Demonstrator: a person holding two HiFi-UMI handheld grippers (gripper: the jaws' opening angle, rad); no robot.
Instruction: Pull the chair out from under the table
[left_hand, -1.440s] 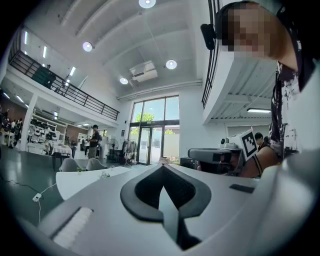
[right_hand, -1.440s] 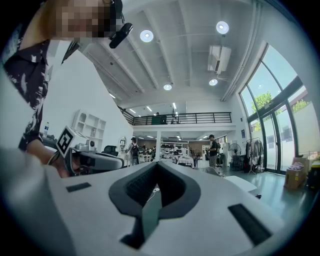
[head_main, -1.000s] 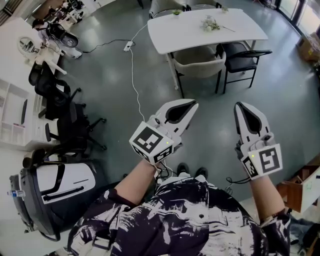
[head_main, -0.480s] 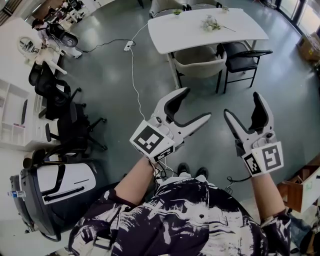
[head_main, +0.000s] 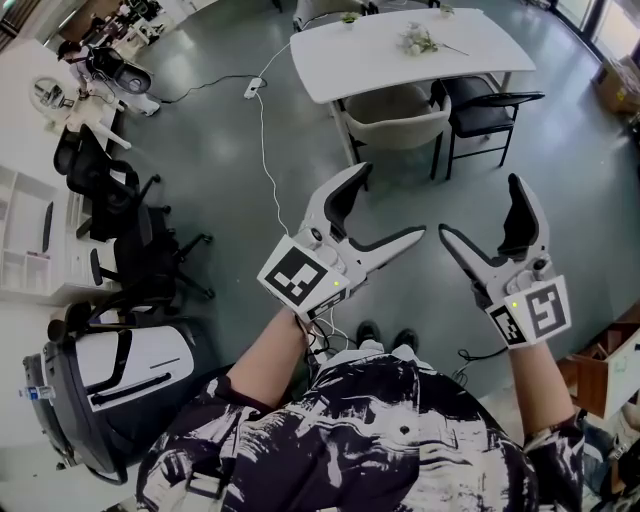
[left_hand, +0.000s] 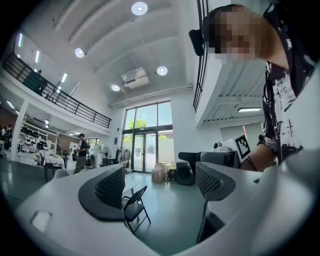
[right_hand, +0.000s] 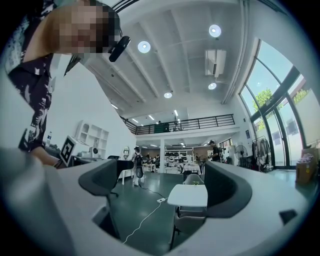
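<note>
A white table (head_main: 370, 62) stands across the grey floor. A beige chair (head_main: 400, 112) is tucked under its near side, with a black folding chair (head_main: 482, 104) to its right. My left gripper (head_main: 392, 203) and right gripper (head_main: 481, 206) hover side by side well short of the table. The jaws of both are opening wide with nothing between them. In the right gripper view, the gripper (right_hand: 165, 190) frames the table (right_hand: 189, 195) and beige chair (right_hand: 187, 224) far off. In the left gripper view, the gripper (left_hand: 160, 187) frames the black folding chair (left_hand: 135, 204).
A white cable with a power strip (head_main: 254, 89) runs over the floor from the table towards me. Black office chairs (head_main: 120, 205) and white shelving line the left side. A large bag (head_main: 110, 375) sits at bottom left, and cardboard boxes (head_main: 600, 375) at bottom right.
Both grippers went from shut to wide open. The hands stayed almost where they were, and the view tipped slightly towards the table.
</note>
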